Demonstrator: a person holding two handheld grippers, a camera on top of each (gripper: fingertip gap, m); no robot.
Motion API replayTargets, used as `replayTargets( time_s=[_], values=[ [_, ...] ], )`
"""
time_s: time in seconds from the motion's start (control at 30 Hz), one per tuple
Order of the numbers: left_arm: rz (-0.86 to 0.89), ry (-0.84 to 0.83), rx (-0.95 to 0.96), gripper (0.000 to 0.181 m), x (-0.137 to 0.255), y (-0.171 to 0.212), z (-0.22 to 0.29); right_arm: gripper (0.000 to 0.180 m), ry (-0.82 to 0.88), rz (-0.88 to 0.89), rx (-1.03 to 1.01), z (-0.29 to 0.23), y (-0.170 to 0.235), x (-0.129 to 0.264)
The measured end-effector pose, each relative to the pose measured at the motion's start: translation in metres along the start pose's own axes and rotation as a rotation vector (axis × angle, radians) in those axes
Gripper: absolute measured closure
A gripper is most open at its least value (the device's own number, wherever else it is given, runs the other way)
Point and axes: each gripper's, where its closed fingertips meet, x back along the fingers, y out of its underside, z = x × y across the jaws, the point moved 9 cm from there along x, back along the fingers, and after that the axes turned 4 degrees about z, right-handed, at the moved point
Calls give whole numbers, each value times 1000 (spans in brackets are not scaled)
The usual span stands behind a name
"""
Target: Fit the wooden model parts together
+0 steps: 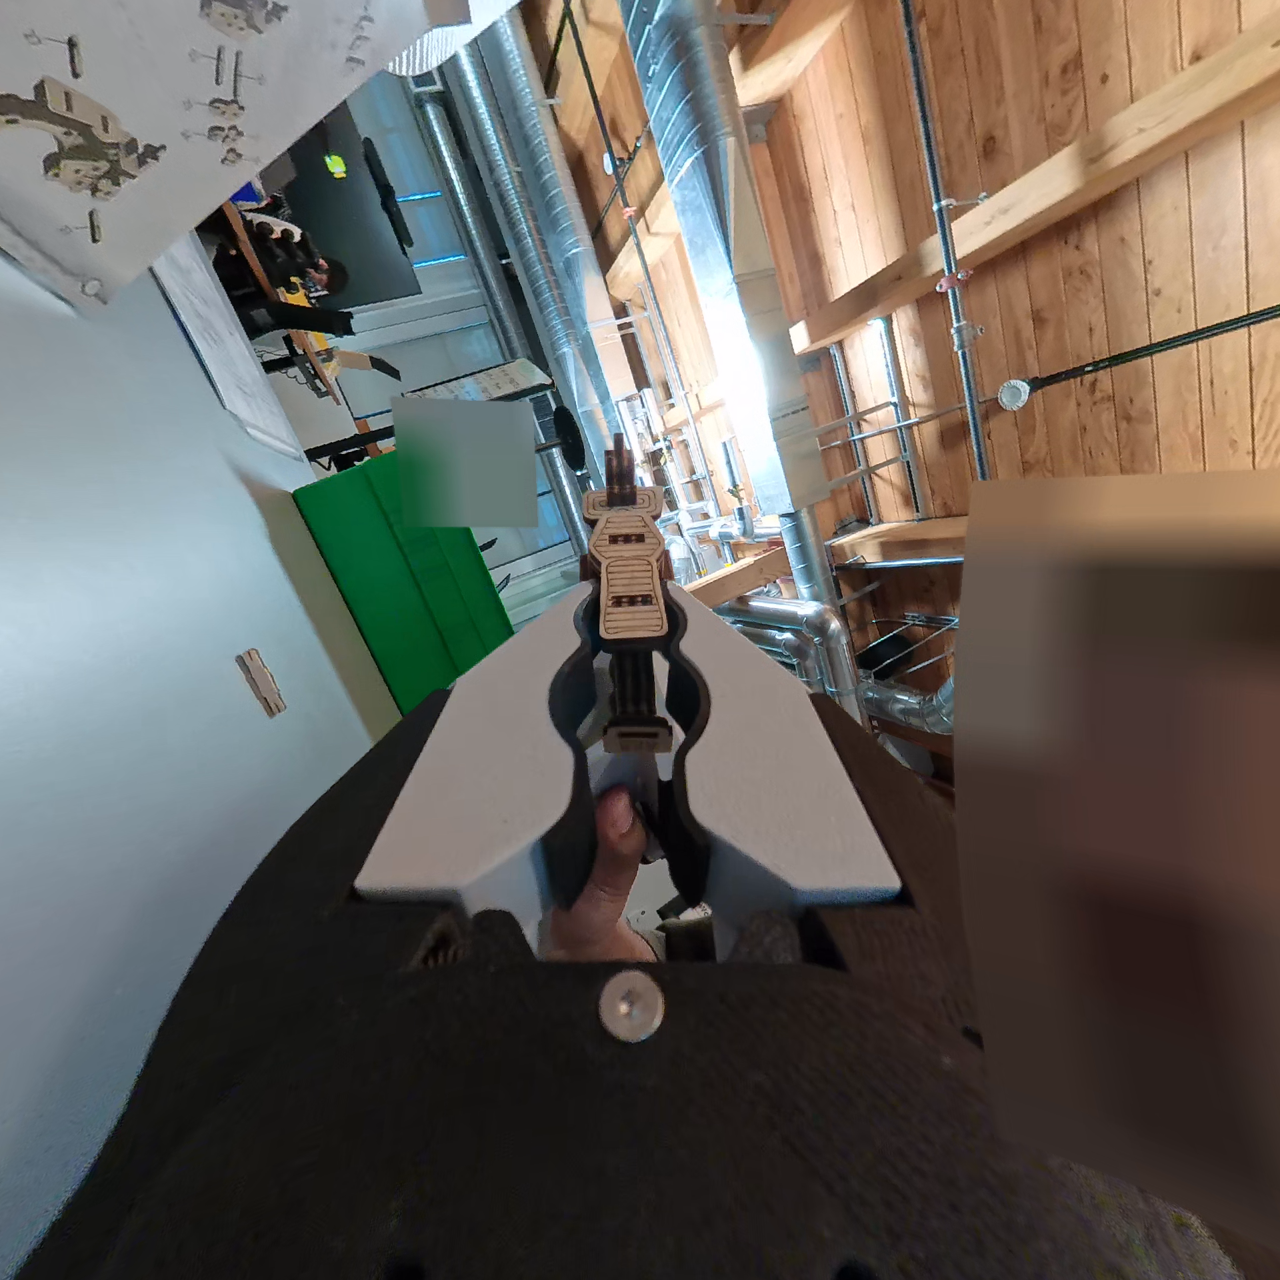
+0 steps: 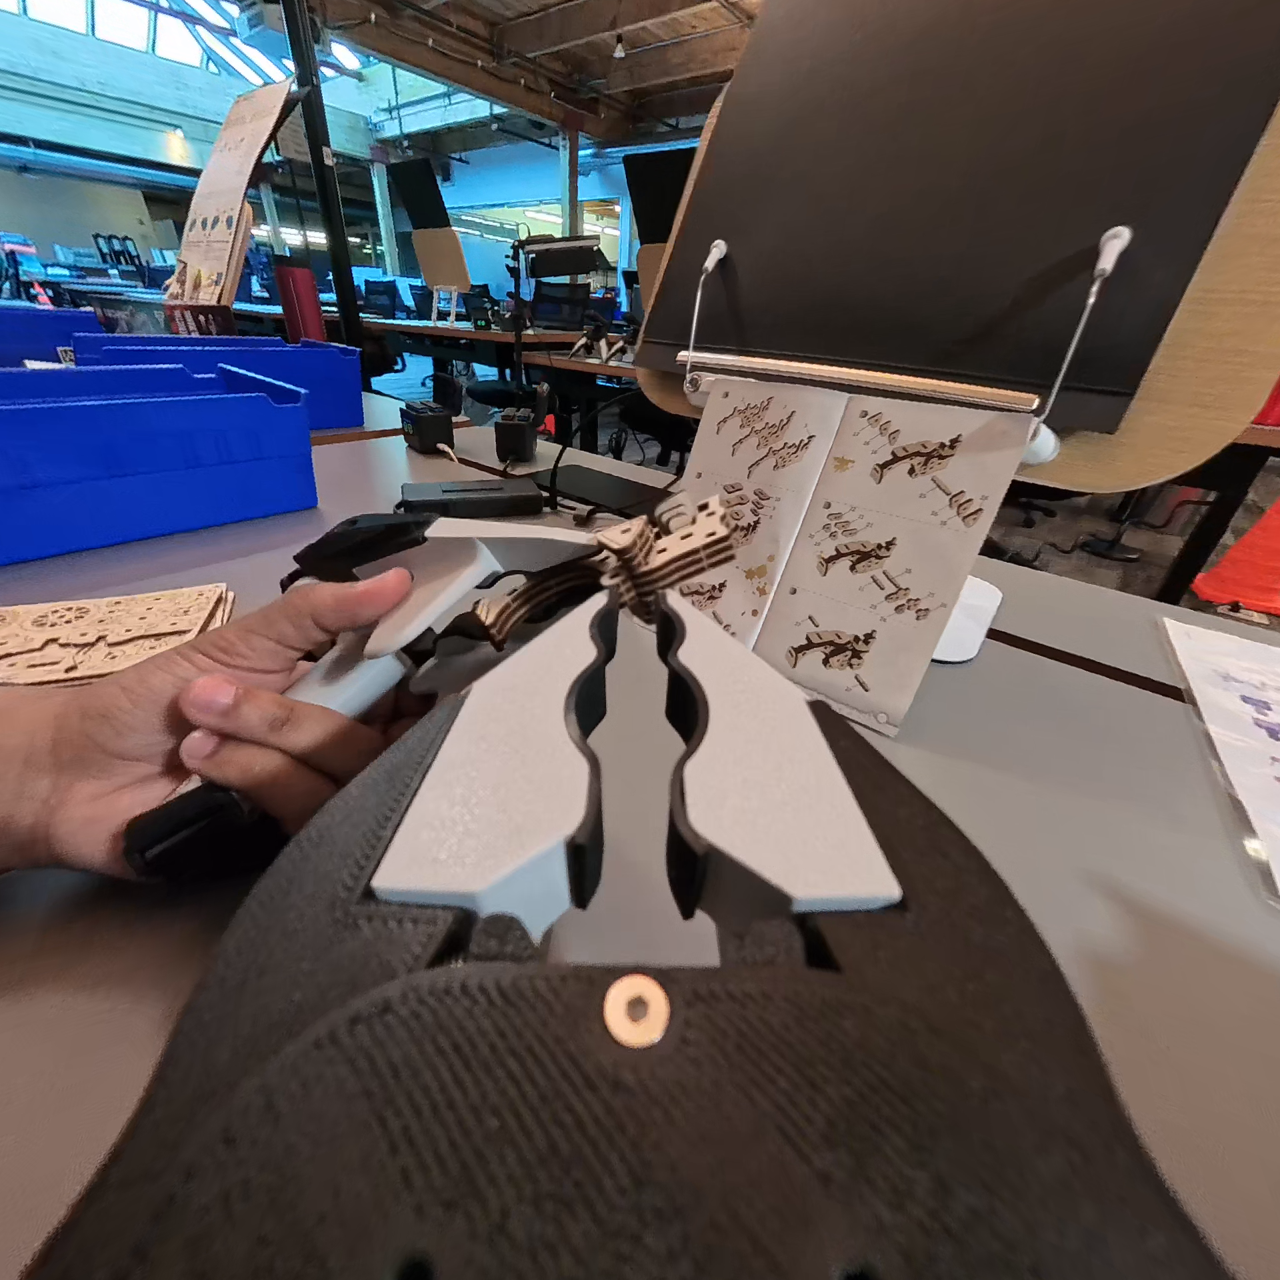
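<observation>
The wooden model (image 1: 627, 589) is a stack of laser-cut plywood layers with dark burnt edges. My left gripper (image 1: 627, 609) is shut on it and holds it in the air, with part of the model sticking out past the fingertips. In the right wrist view the left gripper (image 2: 526, 547) comes in from the left, held by a hand (image 2: 208, 699). The model (image 2: 679, 547) juts out to its right. My right gripper (image 2: 637, 609) sits just under the model. Its fingertips (image 2: 589, 623) close narrowly on the model's lower edge.
An instruction sheet (image 2: 866, 540) hangs on a black book stand (image 2: 970, 208) just behind the model. Blue bins (image 2: 152, 443) and flat wooden part sheets (image 2: 104, 630) lie at the left. Chargers (image 2: 426, 426) stand behind. A loose wooden piece (image 1: 260, 682) lies on the table. Both grippers' tips are close together, under 4 cm apart.
</observation>
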Motion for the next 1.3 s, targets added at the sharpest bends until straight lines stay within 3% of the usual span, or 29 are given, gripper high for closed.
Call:
replayTargets(
  time_s=[0.3, 0.5, 0.63, 1.1, 1.3],
  values=[
    [34, -54, 27, 168, 0, -3, -4, 168, 25, 29, -184, 16, -1, 3],
    [45, -71, 34, 168, 1, -4, -5, 160, 36, 47, -624, 37, 13, 5],
    [44, -70, 31, 168, 0, -4, -5, 167, -19, 43, -885, 51, 28, 6],
    [35, -64, 32, 168, -2, -3, -4, 167, -76, -64, -701, 32, 18, 1],
    [29, -52, 17, 168, -4, -2, -2, 167, -51, -124, -277, 18, 6, 0]
  ],
)
